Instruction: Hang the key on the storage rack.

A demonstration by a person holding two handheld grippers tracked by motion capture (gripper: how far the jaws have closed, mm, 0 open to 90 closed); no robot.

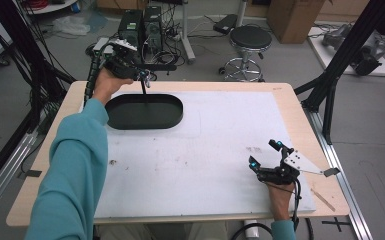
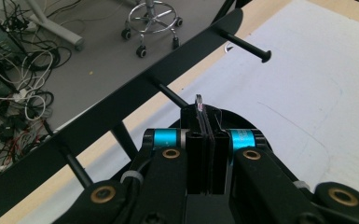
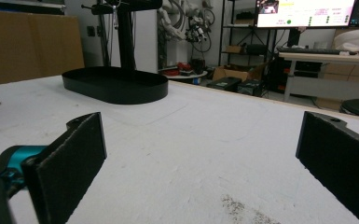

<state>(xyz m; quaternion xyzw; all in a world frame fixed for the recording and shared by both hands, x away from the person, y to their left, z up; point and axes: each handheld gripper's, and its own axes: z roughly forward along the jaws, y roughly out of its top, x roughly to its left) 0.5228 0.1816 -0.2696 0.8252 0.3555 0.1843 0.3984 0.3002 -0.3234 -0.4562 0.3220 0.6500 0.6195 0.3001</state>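
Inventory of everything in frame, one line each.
tray: 1, black, oval, far-left on the mat
pegged bar: 1, black, over the tray on a post
thin loop: 1, clear-looking, pinched in the left jaws; too small to identify
mat: 1, white, covers the tabletop
table: 1, light wood
stool: 1, black seat, floor beyond the table
cardboard box: 1, brown, far right floor
left gripper: 1, black, shut, above the tray
right gripper: 1, black, open, near-right on the mat
sleeve: teal, left arm
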